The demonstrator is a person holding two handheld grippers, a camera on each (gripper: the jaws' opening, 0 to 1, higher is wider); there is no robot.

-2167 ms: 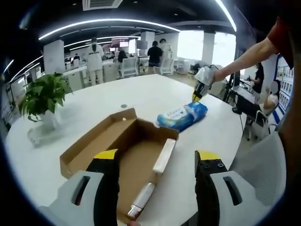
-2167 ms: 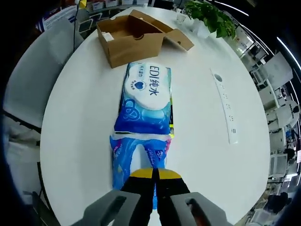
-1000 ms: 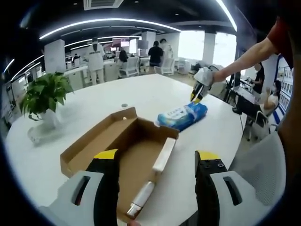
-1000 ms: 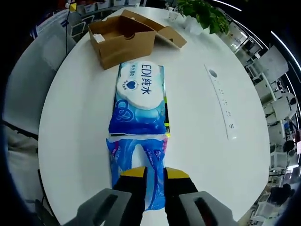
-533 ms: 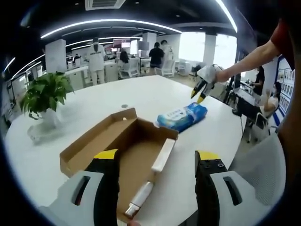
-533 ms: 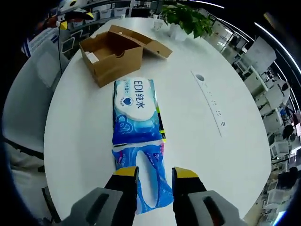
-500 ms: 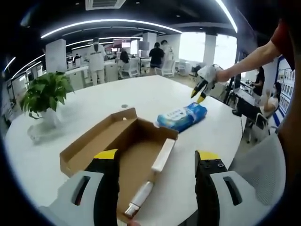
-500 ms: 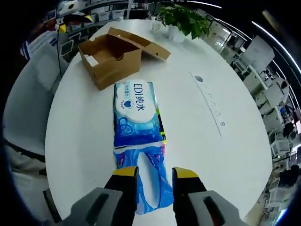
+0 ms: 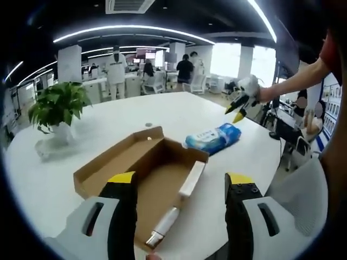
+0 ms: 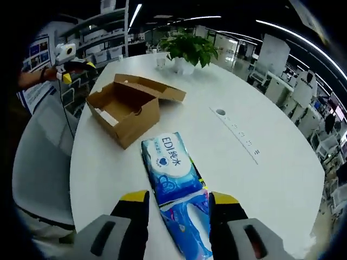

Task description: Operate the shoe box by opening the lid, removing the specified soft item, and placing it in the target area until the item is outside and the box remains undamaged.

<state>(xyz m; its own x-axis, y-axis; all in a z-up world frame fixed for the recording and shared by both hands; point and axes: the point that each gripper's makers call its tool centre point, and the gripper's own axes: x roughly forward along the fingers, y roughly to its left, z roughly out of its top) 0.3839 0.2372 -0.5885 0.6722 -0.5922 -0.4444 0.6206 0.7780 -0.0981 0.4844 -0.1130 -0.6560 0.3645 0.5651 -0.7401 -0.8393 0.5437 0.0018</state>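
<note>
In the left gripper view a potted plant [image 9: 56,108] with broad green leaves stands at the far left of the round white worktop [image 9: 162,111], and the left tongs [image 9: 176,187], yellow-tipped and spread apart, hover over the brown corrugated shoe box [image 9: 142,168], which lies open with its lid [image 9: 116,158] folded back flat; a white strip [image 9: 191,180] lines its right wall. Further right the soft blue wipes pack [image 9: 213,137] lies on the bare worktop, outside the box and apart from it, and beyond it a person's outstretched arm [image 9: 295,78] carries the right tongs [image 9: 239,104], jaws parted, clear above the pack. In the right gripper view the box [image 10: 126,111] sits at left, the pack [image 10: 169,168] just beside it, its glossy film printed with "EDI" and Chinese characters on a white oval; the crinkled tail end of the pack runs down between the right tongs [image 10: 178,199], which stand apart with the film between them but not pinched. A second ago these jaws were nearly closed around that tail; since then they have widened and lifted away. A long white strip [image 10: 233,132] with small round marks lies on the worktop to the right.
</note>
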